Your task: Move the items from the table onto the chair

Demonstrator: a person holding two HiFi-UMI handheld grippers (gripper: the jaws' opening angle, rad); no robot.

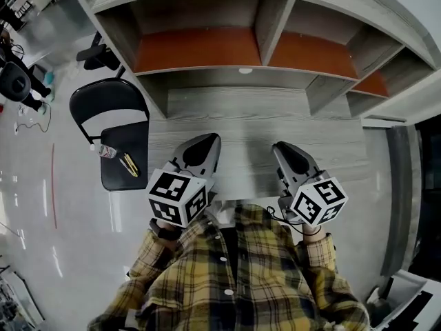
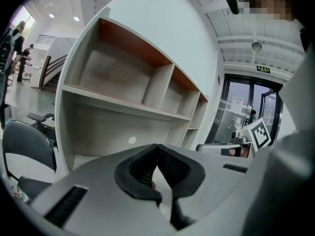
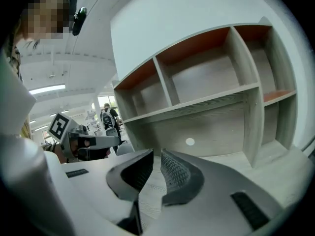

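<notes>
A black folding chair (image 1: 131,138) stands left of the grey wooden table (image 1: 241,112). On its seat lie a clear plastic bottle (image 1: 105,151) and some thin yellow items (image 1: 129,165). My left gripper (image 1: 209,141) hovers over the table's near edge with its jaws shut and nothing between them (image 2: 157,149). My right gripper (image 1: 282,147) hangs beside it over the table. A narrow gap separates its pads, and only table grain shows through (image 3: 156,157). I see no loose item on the table top.
A shelf hutch (image 1: 265,26) with orange-backed compartments rises at the back of the table. A round white dot (image 1: 245,70) marks its lower panel. Shiny floor (image 1: 62,205) spreads to the left, with an office chair (image 1: 15,81) and people far off. A glass door (image 2: 246,107) stands to the right.
</notes>
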